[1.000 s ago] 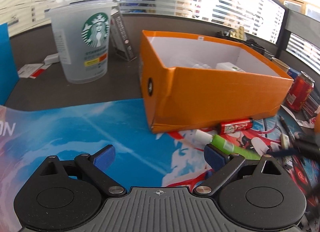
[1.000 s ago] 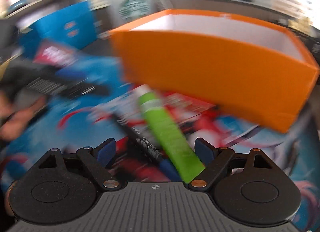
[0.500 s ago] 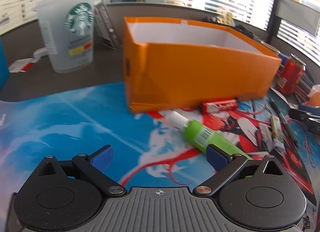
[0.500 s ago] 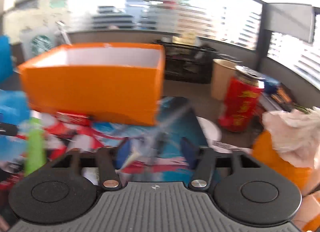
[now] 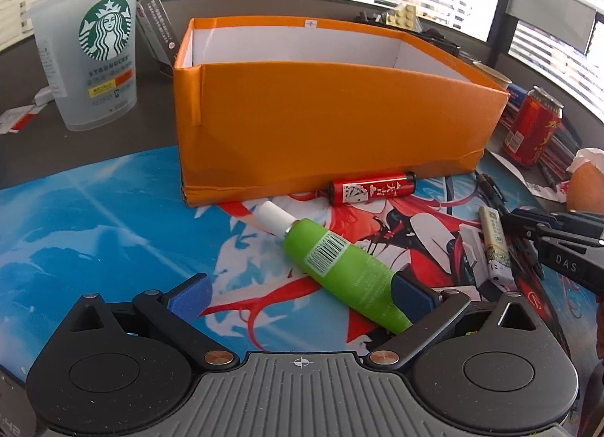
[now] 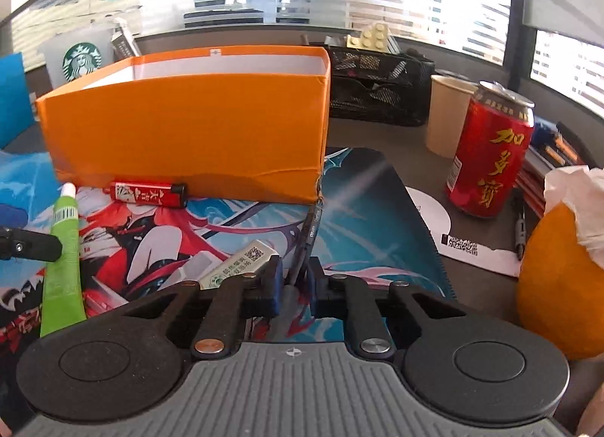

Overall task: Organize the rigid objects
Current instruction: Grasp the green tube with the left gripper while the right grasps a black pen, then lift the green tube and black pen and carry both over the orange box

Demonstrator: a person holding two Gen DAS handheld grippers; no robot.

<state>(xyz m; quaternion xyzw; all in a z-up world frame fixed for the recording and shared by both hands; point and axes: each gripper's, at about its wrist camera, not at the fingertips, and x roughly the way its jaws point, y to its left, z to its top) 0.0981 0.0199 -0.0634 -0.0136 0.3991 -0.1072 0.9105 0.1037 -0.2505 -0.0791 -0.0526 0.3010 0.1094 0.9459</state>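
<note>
one orange box [image 5: 332, 127], two lighters [image 5: 372, 188], two cups [image 6: 447, 118]

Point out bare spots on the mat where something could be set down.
Free: the blue stretch of mat left of the green tube, in front of the orange box. Crowded: the red lighter, white lighter and pen to the tube's right.

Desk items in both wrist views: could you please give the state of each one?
Orange box: open-topped, upright.
Green tube: lying on mat, capped.
Red lighter: lying against box.
Pen: clamped in right gripper.
Left gripper: open, beside tube.
Red can: upright.
Starbucks cup: upright.
</note>
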